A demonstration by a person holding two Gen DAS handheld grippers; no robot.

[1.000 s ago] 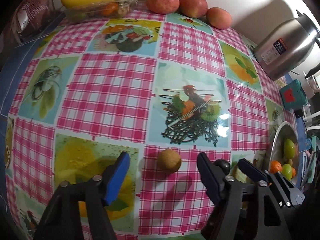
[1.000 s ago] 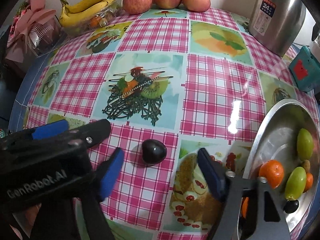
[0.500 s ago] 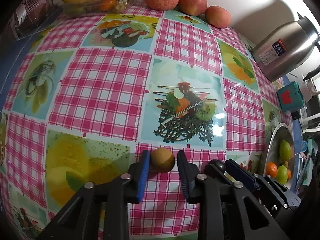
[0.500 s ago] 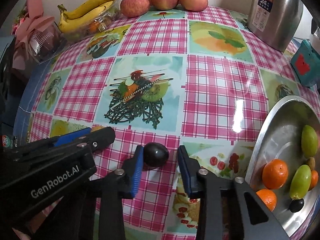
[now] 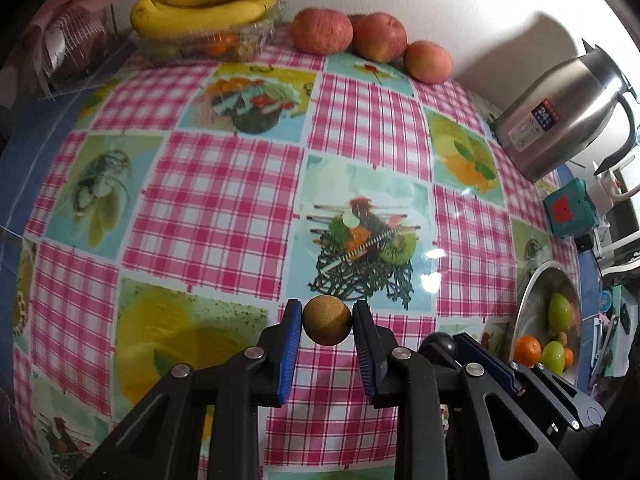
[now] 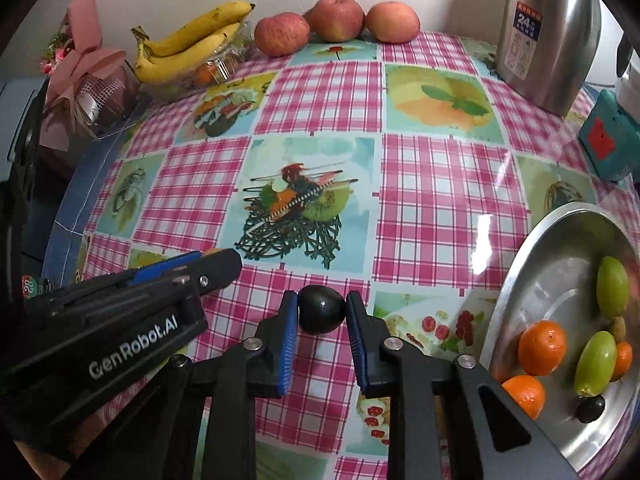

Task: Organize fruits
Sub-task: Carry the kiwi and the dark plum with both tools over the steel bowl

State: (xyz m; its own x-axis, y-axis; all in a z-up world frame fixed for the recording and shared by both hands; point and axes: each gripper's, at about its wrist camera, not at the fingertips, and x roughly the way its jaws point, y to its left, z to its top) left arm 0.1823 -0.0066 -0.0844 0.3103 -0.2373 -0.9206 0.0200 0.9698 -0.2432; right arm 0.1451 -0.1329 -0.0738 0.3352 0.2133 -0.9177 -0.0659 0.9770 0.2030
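My left gripper (image 5: 327, 320) is shut on a small round brown fruit (image 5: 327, 320), held between its blue pads just above the checked tablecloth. My right gripper (image 6: 322, 310) is shut on a dark purple plum (image 6: 322, 310); the plum also shows in the left wrist view (image 5: 439, 345). The left gripper's body (image 6: 120, 312) lies close on the left in the right wrist view. A steel bowl (image 6: 520, 256) at the right holds oranges (image 6: 542, 347), green fruits (image 6: 612, 287) and a small dark fruit (image 6: 590, 409).
At the back stand a tray of bananas (image 5: 208, 0), three apples (image 5: 322, 30), and a steel kettle (image 5: 560, 108) at the right. A teal box (image 6: 606, 142) sits by the kettle. A pink wrapped bouquet (image 6: 86, 80) is at the far left.
Both grippers closed from wide open onto their fruits: the left onto the brown fruit, the right onto the plum. Both views have pulled back slightly from the table.
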